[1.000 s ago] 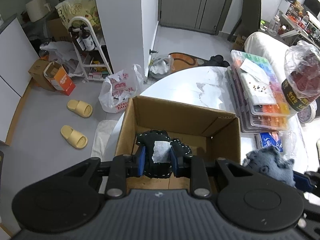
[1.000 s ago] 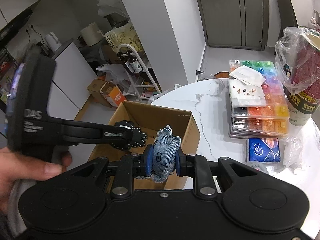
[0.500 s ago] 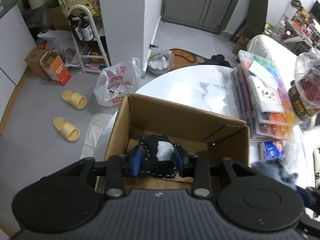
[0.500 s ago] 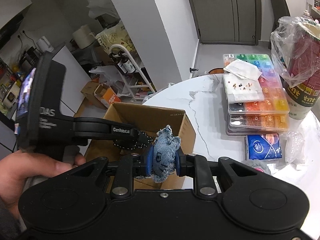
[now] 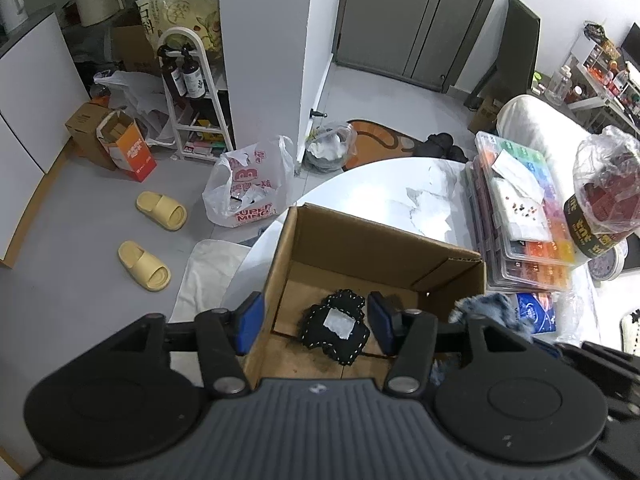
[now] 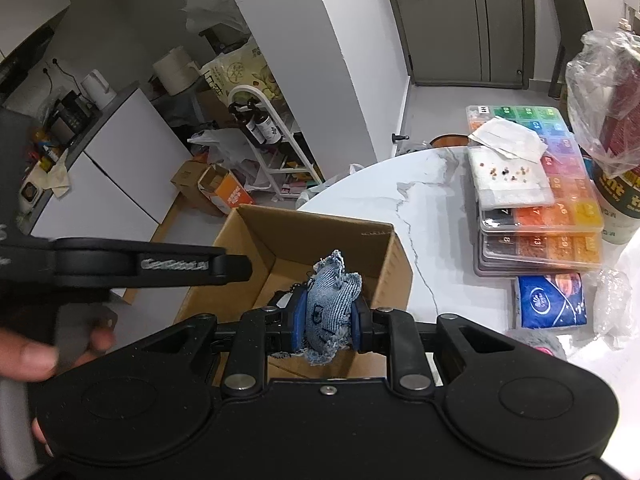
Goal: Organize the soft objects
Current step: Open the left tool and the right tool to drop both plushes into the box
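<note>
Left wrist view, black toy [image 5: 335,328]: it lies flat on the floor of the box [image 5: 384,249], free of my left gripper [image 5: 314,322], whose jaws have just been opening and stand apart with no pad touching it.
Right wrist view, denim toy [image 6: 330,304]: my right gripper [image 6: 325,322] is clamped on it, above the box's near right corner.
Risk, drop: I judge that letting go here could land the denim toy on the rim or out on the table [image 6: 432,184], since it hangs close to the wall.
Risk, snag: frayed denim may cling to a pad and lift back out.
Risk, bump: my two grippers sit close over one small opening and could knock together.
Edges: box stands at the table's rim, so a shove might tip it off.
Room: open table toward the bead trays [image 6: 536,200]; box floor is mostly bare.
</note>
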